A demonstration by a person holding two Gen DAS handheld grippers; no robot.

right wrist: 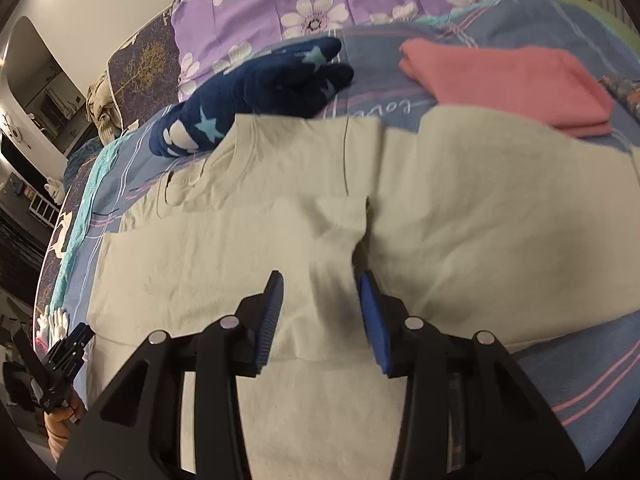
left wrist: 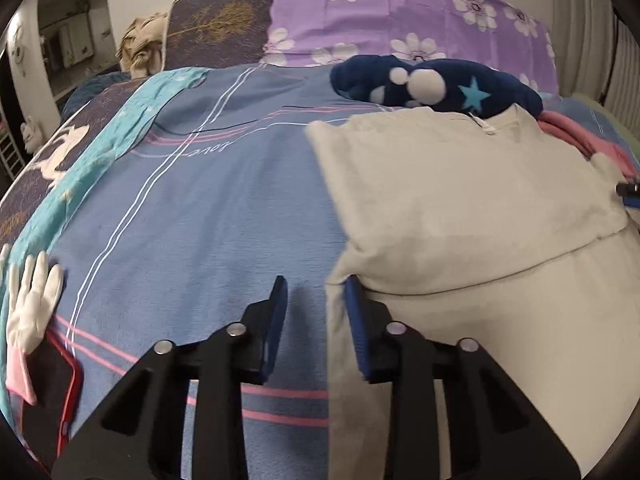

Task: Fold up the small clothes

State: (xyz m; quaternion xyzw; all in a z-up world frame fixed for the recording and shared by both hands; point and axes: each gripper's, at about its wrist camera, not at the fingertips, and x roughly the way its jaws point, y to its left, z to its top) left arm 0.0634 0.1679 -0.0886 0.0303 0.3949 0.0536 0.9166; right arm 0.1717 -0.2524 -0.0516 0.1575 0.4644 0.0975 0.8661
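Note:
A cream small garment (left wrist: 472, 208) lies spread on the blue striped bedsheet (left wrist: 200, 200), partly folded over itself. My left gripper (left wrist: 316, 292) is open at the garment's left edge, with its right finger touching the cloth. The garment fills the right wrist view (right wrist: 280, 216), with a sleeve folded in over its middle. My right gripper (right wrist: 320, 288) is open just above the folded part and holds nothing. The left gripper also shows at the far left of the right wrist view (right wrist: 68, 354).
A navy star-patterned cloth (left wrist: 436, 82) lies beyond the garment. A folded pink cloth (right wrist: 508, 80) sits at the back right. A white glove (left wrist: 30, 300) and a dark red-edged item (left wrist: 52, 392) lie at the left. A purple floral pillow (left wrist: 400, 16) is at the head.

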